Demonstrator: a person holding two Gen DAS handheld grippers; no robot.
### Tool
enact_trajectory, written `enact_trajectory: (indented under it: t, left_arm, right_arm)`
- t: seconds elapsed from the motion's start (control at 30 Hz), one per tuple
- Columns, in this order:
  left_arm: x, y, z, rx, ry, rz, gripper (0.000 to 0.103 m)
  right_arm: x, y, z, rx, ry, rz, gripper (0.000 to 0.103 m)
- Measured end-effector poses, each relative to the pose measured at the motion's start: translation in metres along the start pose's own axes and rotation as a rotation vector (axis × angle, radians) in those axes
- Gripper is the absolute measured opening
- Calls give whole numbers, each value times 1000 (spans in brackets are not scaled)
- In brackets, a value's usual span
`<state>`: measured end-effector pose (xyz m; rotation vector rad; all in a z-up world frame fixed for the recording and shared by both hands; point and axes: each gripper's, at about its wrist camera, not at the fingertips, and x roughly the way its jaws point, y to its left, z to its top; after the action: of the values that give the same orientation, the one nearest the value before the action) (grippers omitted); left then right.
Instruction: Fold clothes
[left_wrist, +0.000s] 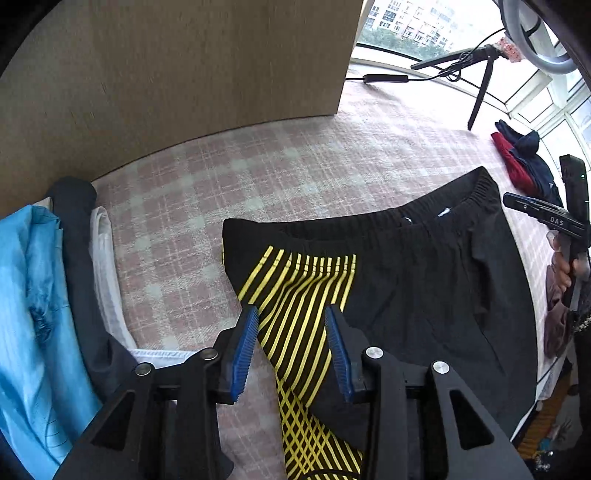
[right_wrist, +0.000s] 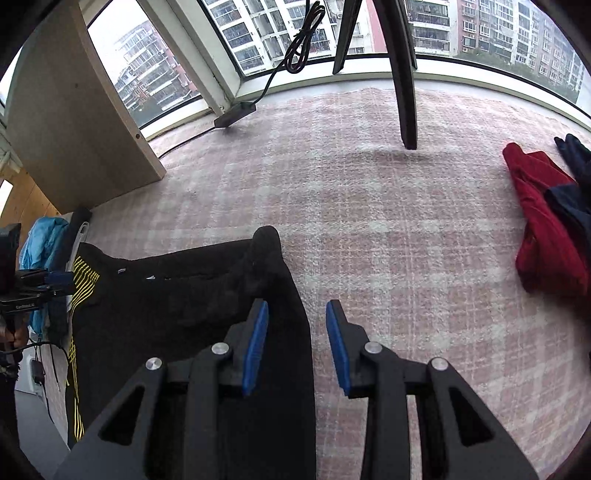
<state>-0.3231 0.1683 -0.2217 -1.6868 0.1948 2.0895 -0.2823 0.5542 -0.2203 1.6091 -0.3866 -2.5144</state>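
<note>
Already spread flat, the black trousers (left_wrist: 424, 280) lie unfolded beneath both grippers; left gripper (left_wrist: 291, 321) and right gripper (right_wrist: 297, 314) hover part-open, holding nothing, folding yet to begin.

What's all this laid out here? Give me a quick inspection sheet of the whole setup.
Surface: pink plaid blanket, mostly bare.
Job's things: black trousers with yellow stripes, spread flat, waistband away from the grippers.
Clutter: blue, dark and white garments piled on the left; red and navy clothes on the right.
Grippers: left gripper open above the striped side; right gripper open at the trousers' other edge, holding nothing.
Cables: black cord with adapter near the window.
Surroundings: wooden panel, tripod legs, windows facing apartment blocks.
</note>
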Motion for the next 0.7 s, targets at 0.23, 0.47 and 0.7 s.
enact_trajectory:
  t: [0.23, 0.47, 0.7]
  left_arm:
    - [-9, -3, -2, 9, -96, -60, 2]
    - [-81, 24, 9, -24, -253, -76, 2]
    - [-6, 58, 47, -185, -73, 107, 5]
  right_arm:
    - [18, 11, 12, -51, -16, 53, 19]
    - [-28, 16, 28, -30, -166, 102, 2]
    - [25, 5, 57, 37, -50, -91, 4]
